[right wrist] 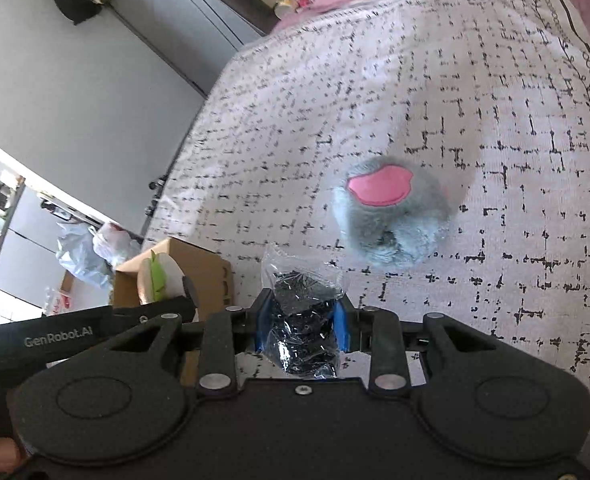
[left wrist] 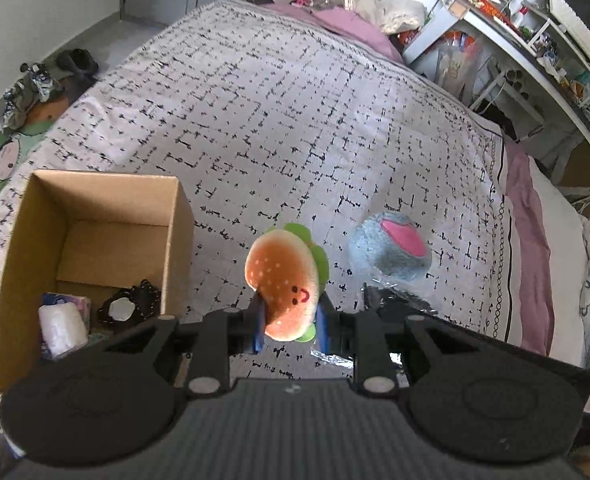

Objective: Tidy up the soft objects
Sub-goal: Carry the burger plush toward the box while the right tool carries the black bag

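Above the patterned bedspread: left gripper nearly closed, pinching burger plush – cardboard box open just to its left, the nearer drop. Right gripper clamped on clear bag of dark items. Grey plush with pink patch lying ahead-right, untouched.

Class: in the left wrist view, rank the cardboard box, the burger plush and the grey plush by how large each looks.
1. cardboard box
2. burger plush and grey plush: look about alike; the burger, held nearer the camera, may appear enlarged, so they are left unranked.
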The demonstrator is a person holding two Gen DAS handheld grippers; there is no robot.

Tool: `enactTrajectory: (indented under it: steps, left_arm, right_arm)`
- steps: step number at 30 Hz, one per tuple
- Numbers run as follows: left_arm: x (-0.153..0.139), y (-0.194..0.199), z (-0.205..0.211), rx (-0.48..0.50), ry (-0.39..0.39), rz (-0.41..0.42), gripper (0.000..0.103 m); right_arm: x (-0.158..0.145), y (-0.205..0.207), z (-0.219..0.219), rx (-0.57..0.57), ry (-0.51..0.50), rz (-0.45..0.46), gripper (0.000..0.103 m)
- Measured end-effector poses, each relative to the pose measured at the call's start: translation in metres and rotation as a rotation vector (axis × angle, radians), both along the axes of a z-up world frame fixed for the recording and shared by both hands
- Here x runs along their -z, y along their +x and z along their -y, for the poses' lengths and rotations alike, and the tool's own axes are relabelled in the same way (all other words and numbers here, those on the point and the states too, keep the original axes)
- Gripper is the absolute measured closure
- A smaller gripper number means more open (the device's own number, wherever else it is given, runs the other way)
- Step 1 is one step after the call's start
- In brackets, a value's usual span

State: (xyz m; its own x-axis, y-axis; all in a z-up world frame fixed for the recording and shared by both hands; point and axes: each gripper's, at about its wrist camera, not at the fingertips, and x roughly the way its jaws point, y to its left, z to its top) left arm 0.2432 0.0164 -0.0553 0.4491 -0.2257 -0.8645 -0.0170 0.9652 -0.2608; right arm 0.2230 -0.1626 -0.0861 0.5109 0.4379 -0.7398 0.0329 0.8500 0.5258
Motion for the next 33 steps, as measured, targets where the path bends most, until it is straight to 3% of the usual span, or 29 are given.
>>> enactTrajectory:
  steps: [9,33]
  left_arm:
    - [-0.024,-0.032,-0.009,-0.059,0.046,0.058,0.079]
    - [-0.042,-0.050,-0.077,-0.126,0.008,0.133,0.079]
  right_arm:
    - [-0.026,-0.021,-0.005,-0.025,-0.006,0.071,0.072]
    - [-0.065,-0.041,-0.065,-0.032,-0.108,0.192,0.072]
